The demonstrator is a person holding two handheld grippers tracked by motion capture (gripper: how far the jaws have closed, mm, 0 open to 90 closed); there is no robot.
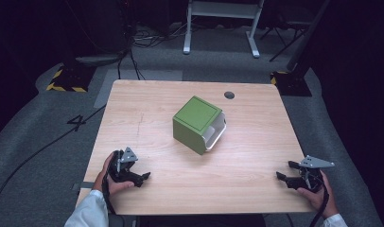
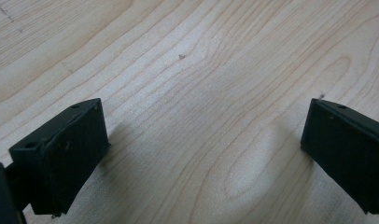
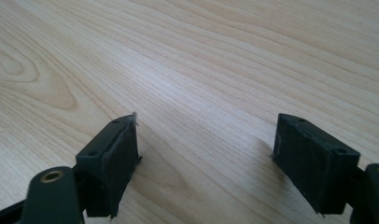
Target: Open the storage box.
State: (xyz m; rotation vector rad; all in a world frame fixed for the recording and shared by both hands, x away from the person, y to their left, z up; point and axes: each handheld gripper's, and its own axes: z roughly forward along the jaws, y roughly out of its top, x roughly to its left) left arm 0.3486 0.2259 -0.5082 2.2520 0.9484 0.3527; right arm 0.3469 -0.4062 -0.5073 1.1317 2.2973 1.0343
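Near the middle of the desk (image 1: 147, 123) a green box (image 1: 196, 122) lies tipped, its white drawer (image 1: 215, 134) slid partway out. Left tongs (image 1: 144, 177) and right tongs (image 1: 281, 177) are rested apart at the near corners, open and empty, presumably readied for reaching.

Light wood table (image 1: 147, 118); green box (image 1: 196, 120) at centre, white drawer (image 1: 214, 133) partly out.

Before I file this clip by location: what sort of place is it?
Probably a lab or recording studio: a bare wooden table on grey carpet, cables trailing across the floor, hazard-striped stand bases, dark surroundings.
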